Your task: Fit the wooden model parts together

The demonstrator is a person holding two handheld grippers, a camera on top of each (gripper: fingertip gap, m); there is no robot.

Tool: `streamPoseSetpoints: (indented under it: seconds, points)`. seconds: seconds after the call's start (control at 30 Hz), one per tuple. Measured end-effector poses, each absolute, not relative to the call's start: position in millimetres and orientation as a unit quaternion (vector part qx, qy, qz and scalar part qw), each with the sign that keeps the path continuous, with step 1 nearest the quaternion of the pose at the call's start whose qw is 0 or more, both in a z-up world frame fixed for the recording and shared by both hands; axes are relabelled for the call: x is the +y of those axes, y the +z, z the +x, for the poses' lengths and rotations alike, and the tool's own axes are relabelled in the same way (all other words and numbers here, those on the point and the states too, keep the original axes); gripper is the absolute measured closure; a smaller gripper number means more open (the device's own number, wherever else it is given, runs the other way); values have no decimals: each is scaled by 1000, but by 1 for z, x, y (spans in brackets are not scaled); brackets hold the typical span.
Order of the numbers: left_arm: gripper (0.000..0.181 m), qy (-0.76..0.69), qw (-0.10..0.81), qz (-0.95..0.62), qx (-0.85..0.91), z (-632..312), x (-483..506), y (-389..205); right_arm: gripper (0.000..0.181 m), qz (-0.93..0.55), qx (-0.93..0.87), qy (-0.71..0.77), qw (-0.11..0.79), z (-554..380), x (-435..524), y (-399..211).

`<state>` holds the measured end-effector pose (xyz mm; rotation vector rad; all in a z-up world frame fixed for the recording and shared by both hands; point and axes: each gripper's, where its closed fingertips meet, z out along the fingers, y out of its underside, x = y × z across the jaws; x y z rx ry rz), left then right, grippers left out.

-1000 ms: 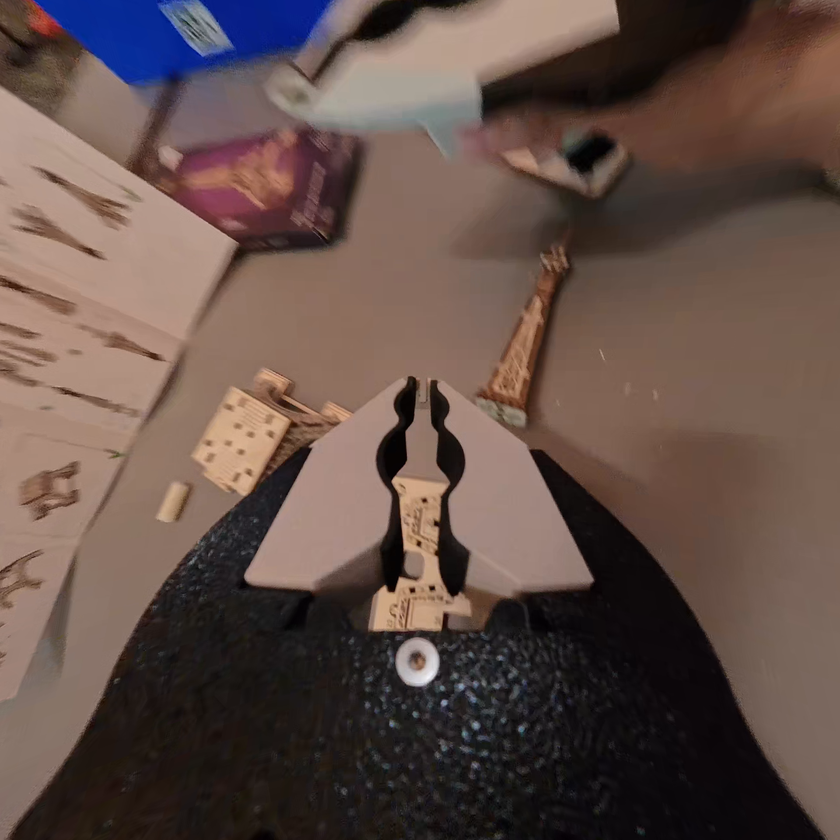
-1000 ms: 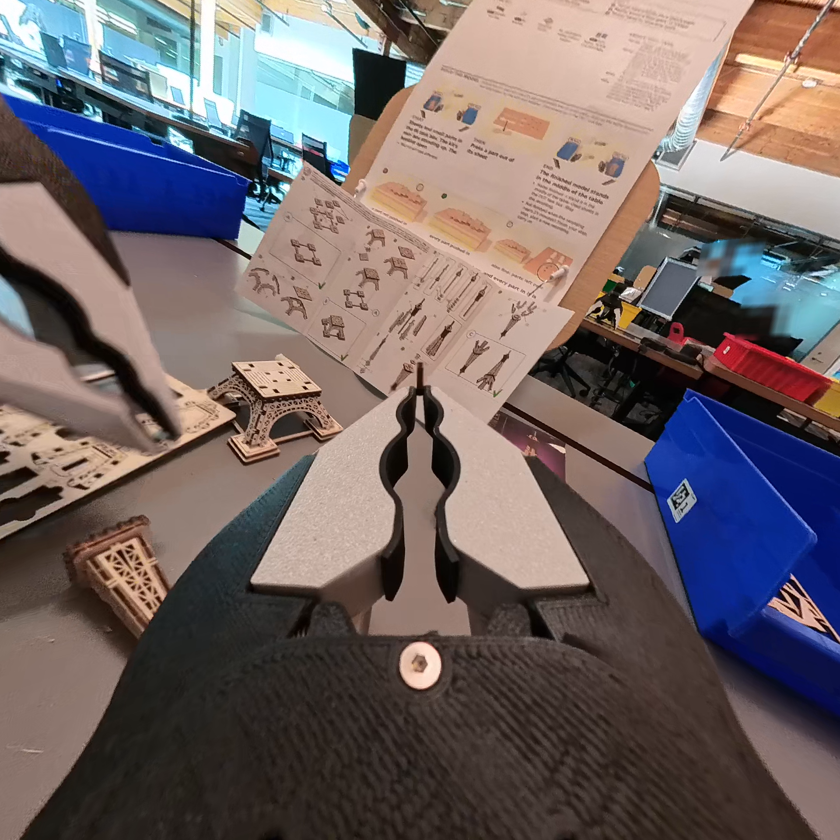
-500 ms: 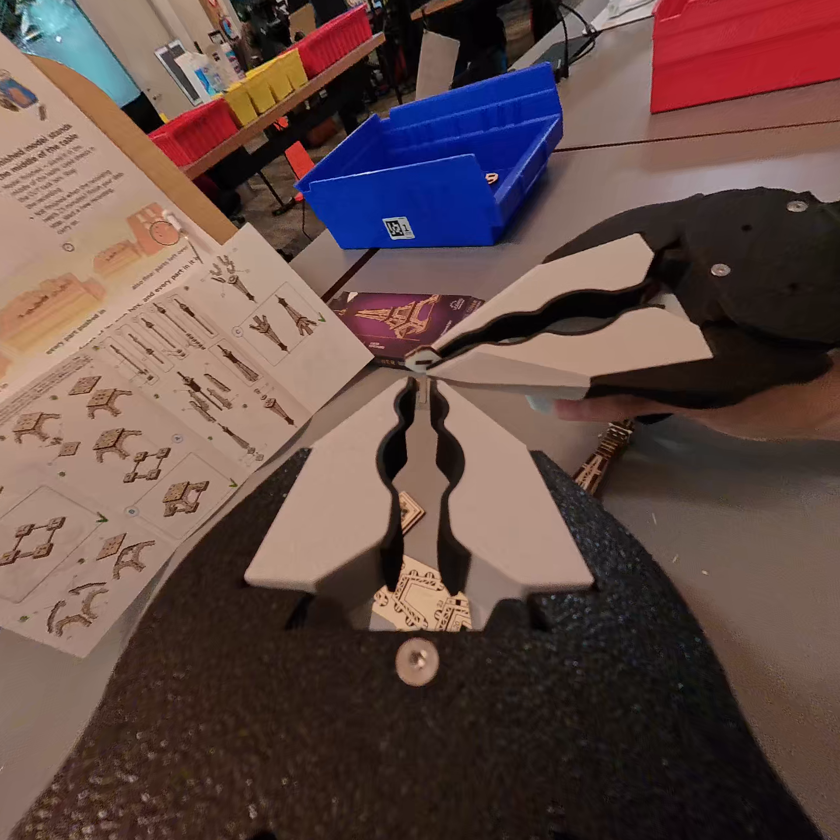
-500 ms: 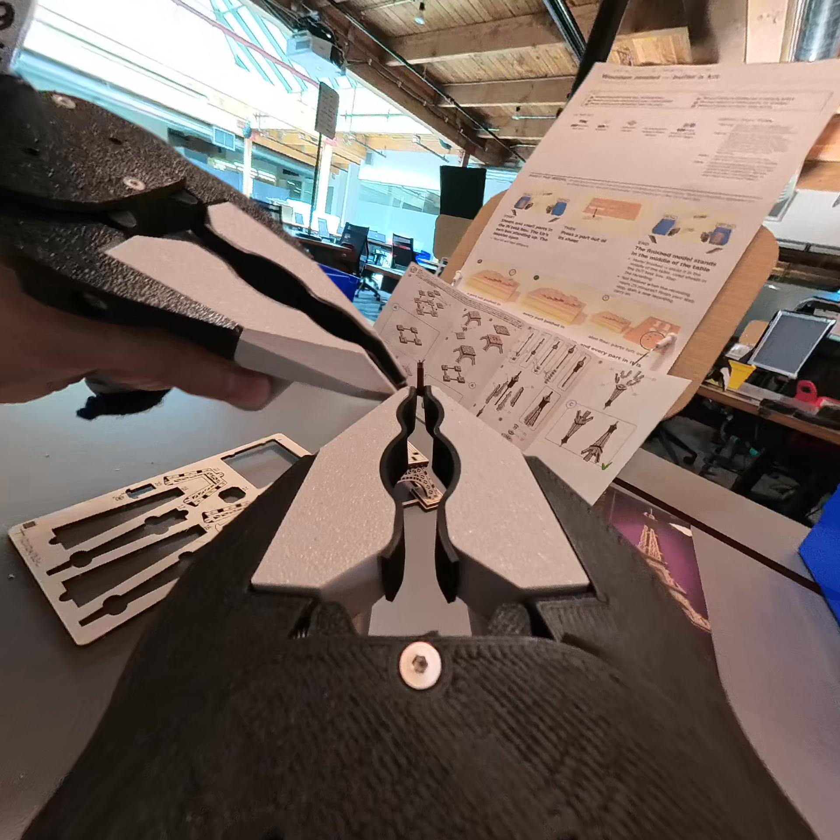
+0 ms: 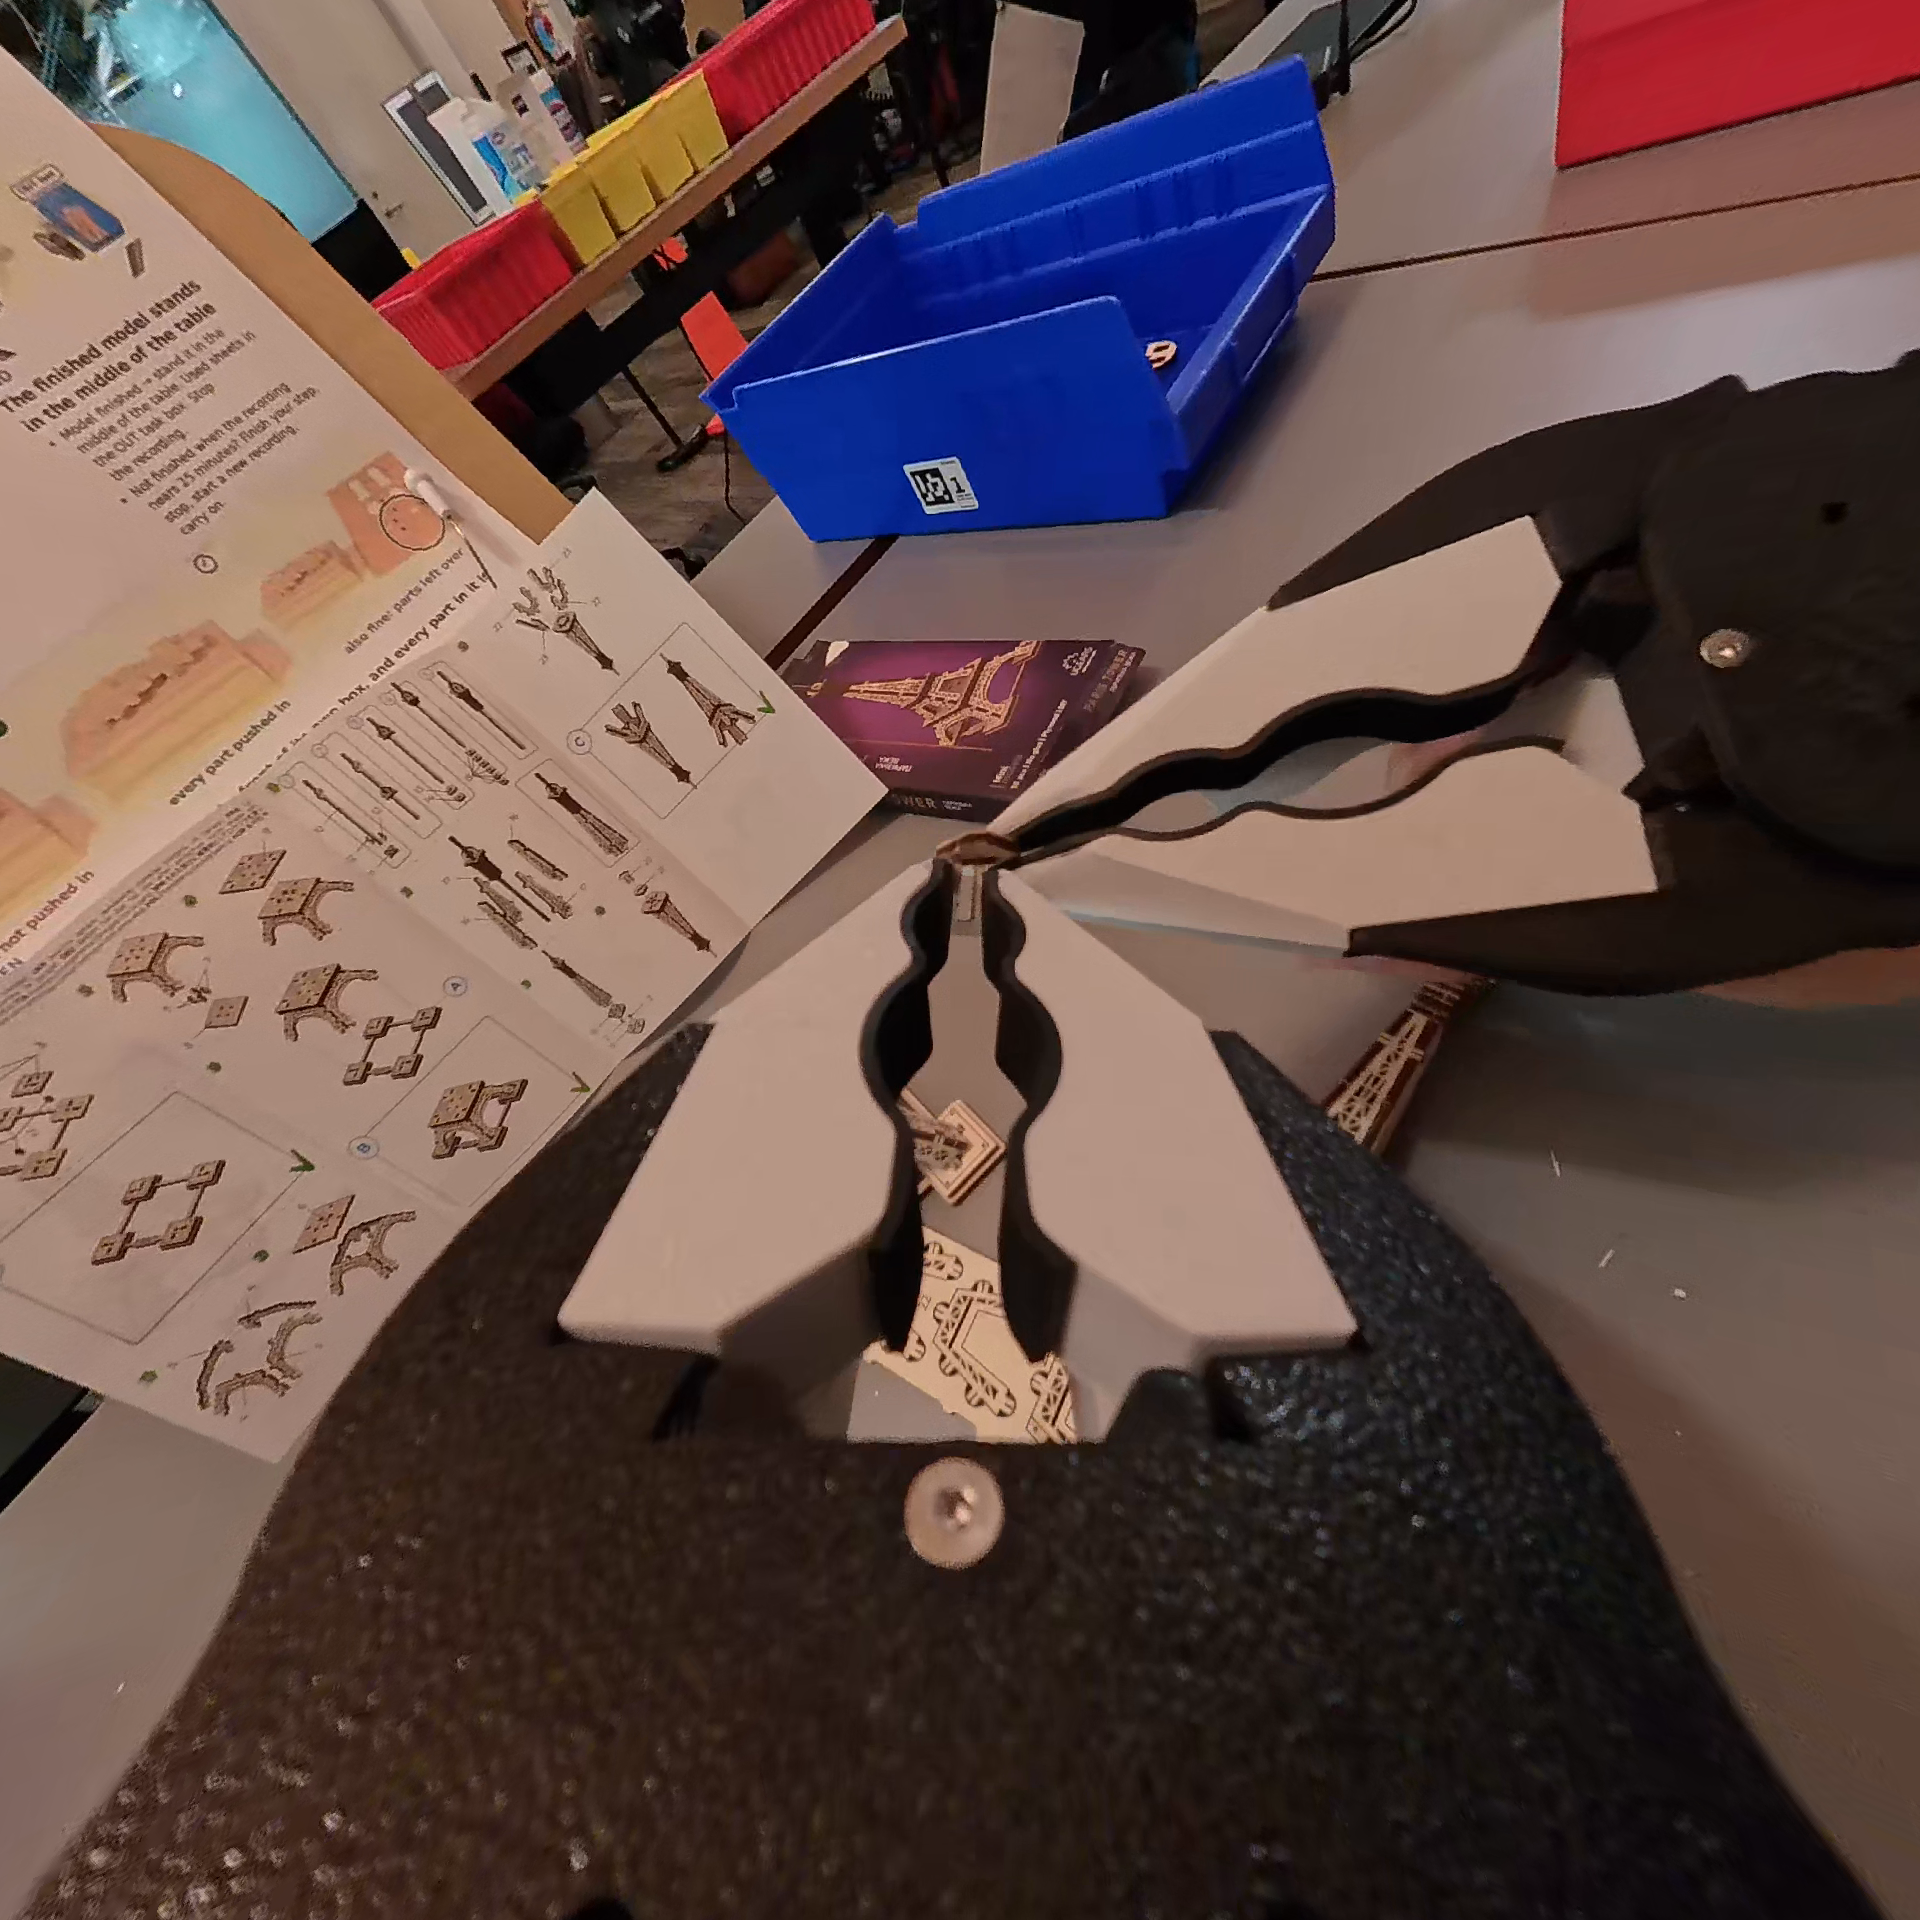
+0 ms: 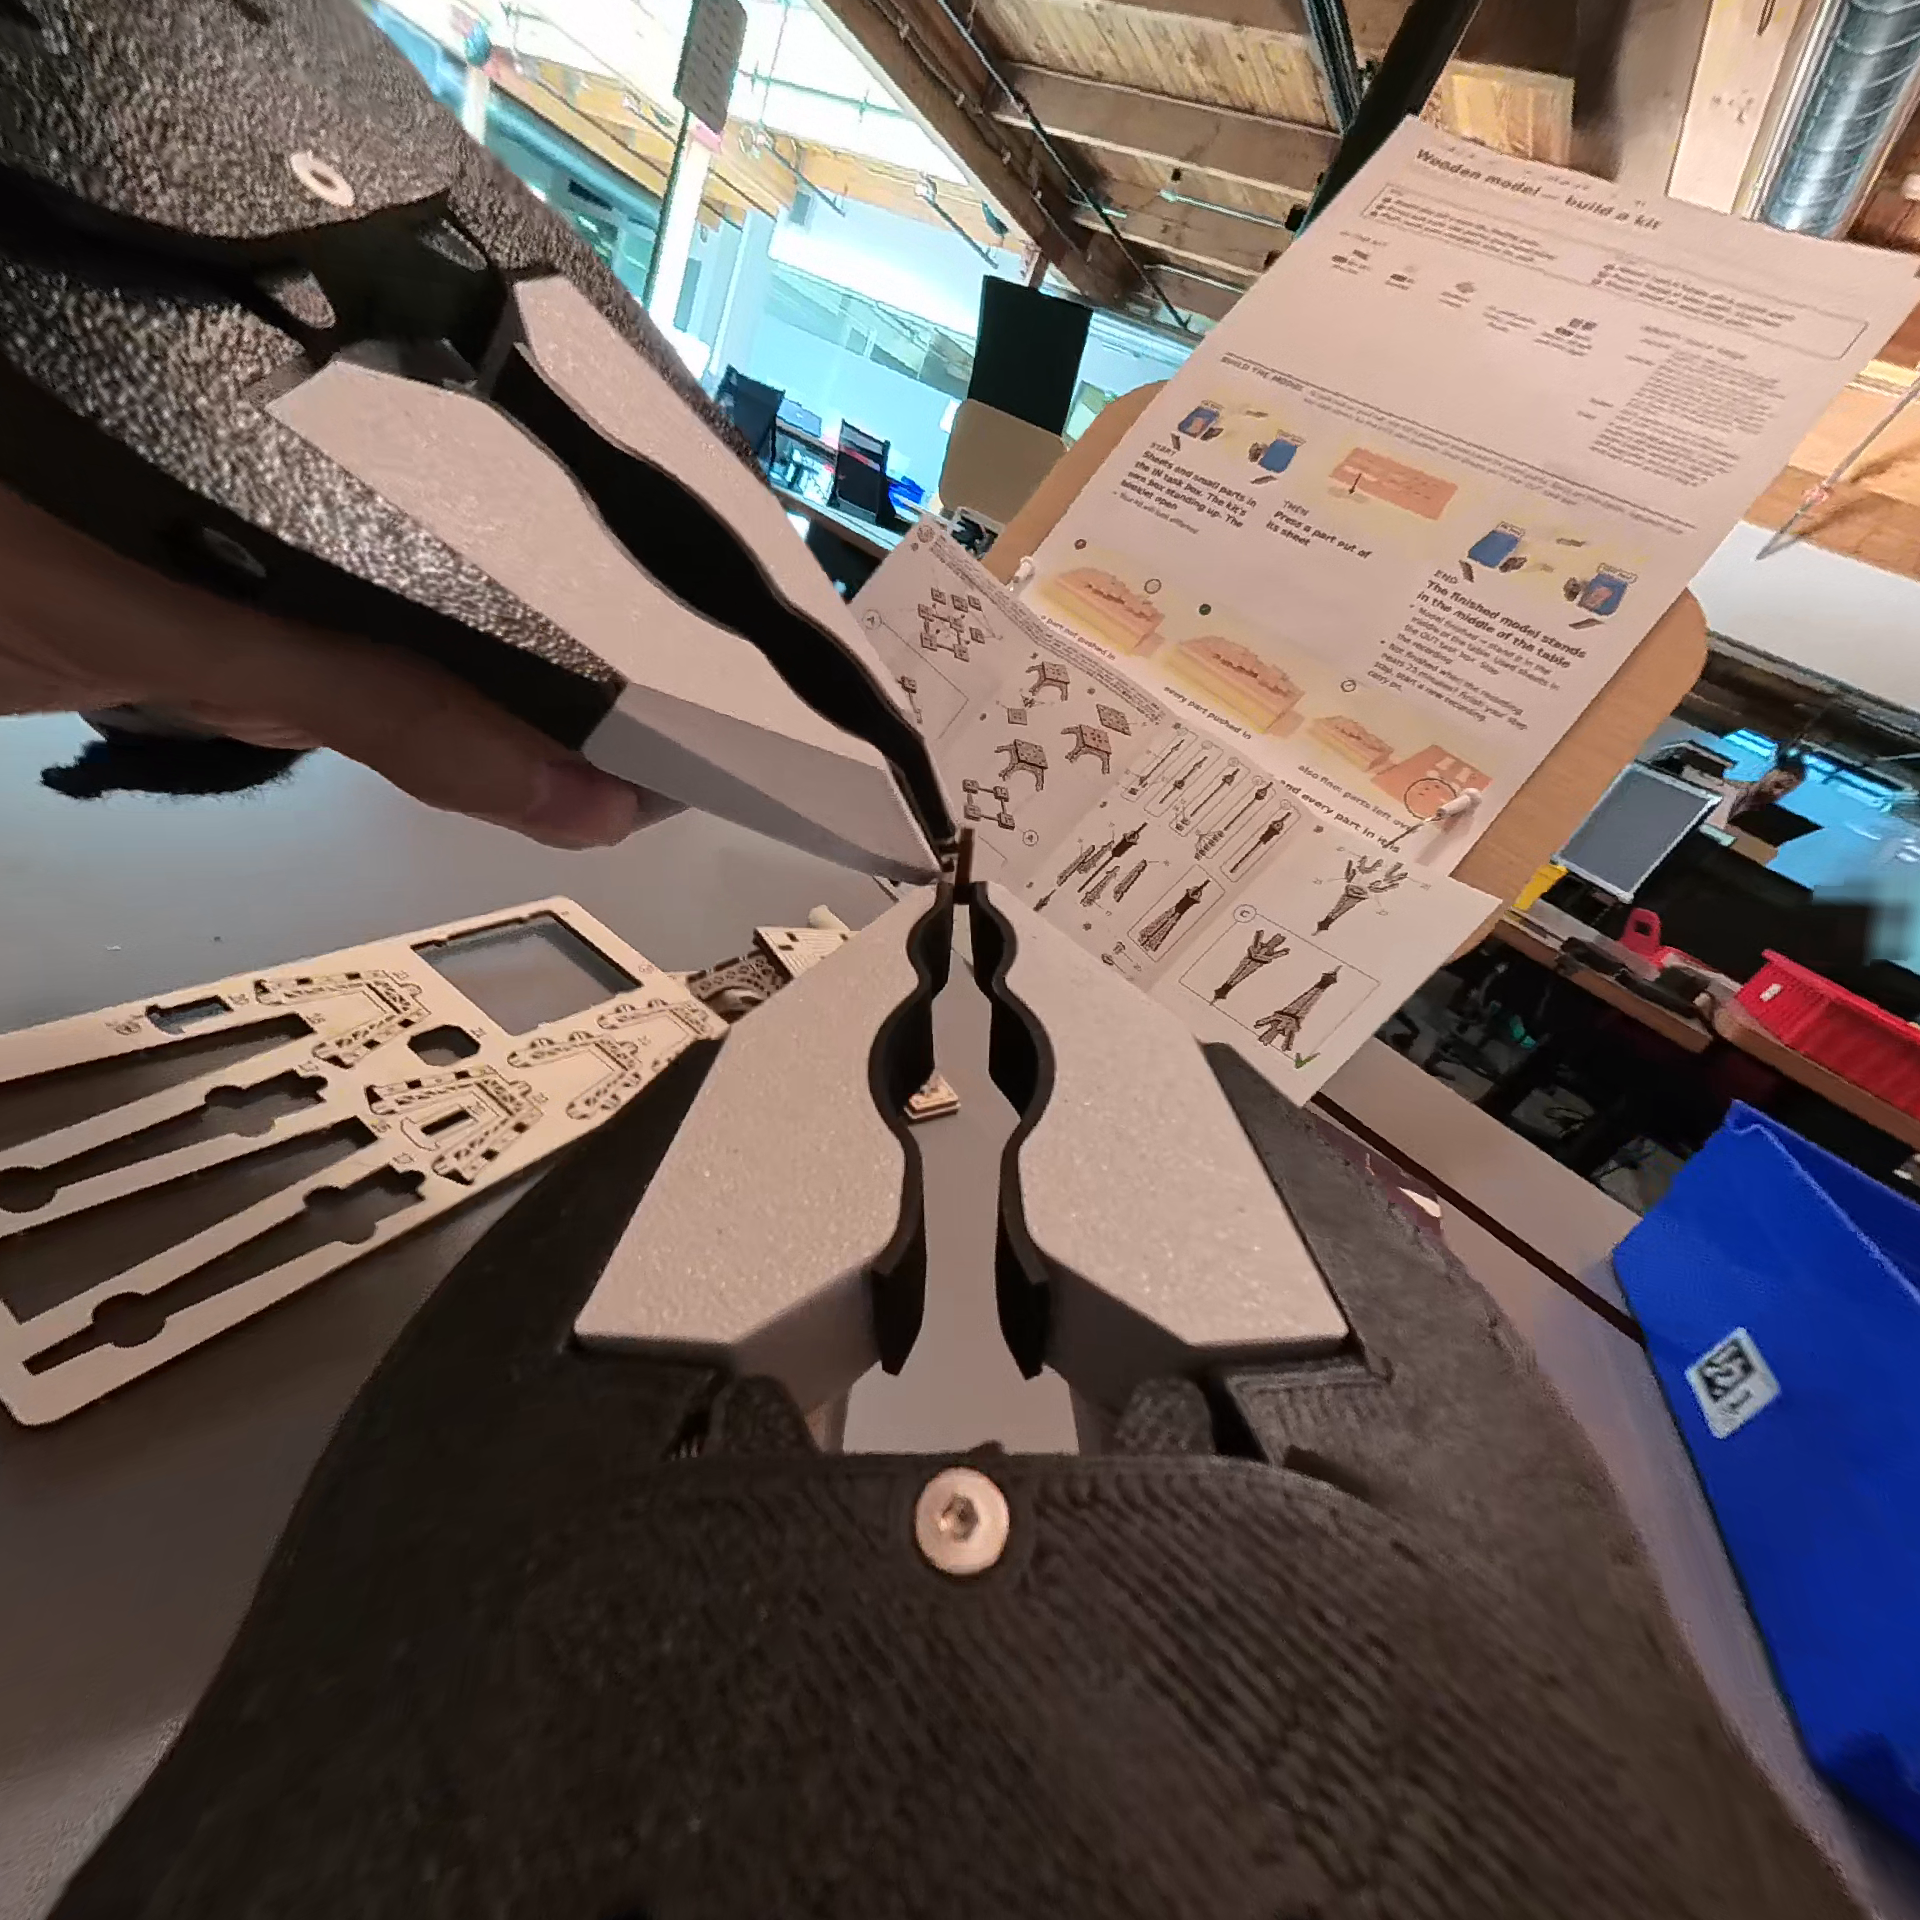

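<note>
My left gripper (image 5: 961,883) is shut on a small pale wooden peg (image 5: 965,896) at its tips. My right gripper (image 6: 958,896) is shut on a thin small wooden piece (image 6: 962,864), seen edge-on; in the left wrist view it is a small brown piece (image 5: 972,847). The two grippers meet tip to tip above the table, with the peg and the piece touching or nearly so. The right gripper (image 5: 1003,844) comes in from the right; the left gripper (image 6: 935,854) comes in from the upper left.
On the grey table lie a punched-out wooden sheet (image 6: 312,1091), a tower base part (image 6: 774,961), a tower spire (image 5: 1392,1070), loose flat parts (image 5: 951,1148), a purple kit box (image 5: 966,717) and a blue bin (image 5: 1039,364). Instruction sheets (image 5: 312,831) stand at the left. Both grippers' tips are close together, under 4 cm apart.
The left gripper has risen from the table and tilted up. Both grippers have closed in until their tips meet. Each has stayed shut on its small part.
</note>
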<state>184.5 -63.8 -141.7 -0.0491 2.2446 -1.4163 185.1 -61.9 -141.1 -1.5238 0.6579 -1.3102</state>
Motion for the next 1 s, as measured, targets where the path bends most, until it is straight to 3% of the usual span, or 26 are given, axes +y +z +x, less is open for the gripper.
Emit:
streamPoseSetpoints:
  seconds: [0.47, 0.67, 0.87, 1.0]
  points:
    - [178, -513, 221, -12, 829, 184, -61, -145, 181, -683, 187, -577, 406, 183, -38, -154]
    - [178, -531, 186, -27, 827, 189, -55, -144, 181, -672, 190, -585, 412, 183, -44, -149]
    - [178, -501, 169, -16, 848, 200, -40, -157, 180, -739, 213, -514, 380, 186, -73, -175]
    - [178, -467, 158, -1, 870, 210, -22, -179, 163, -777, 253, -386, 428, 191, -70, -184]
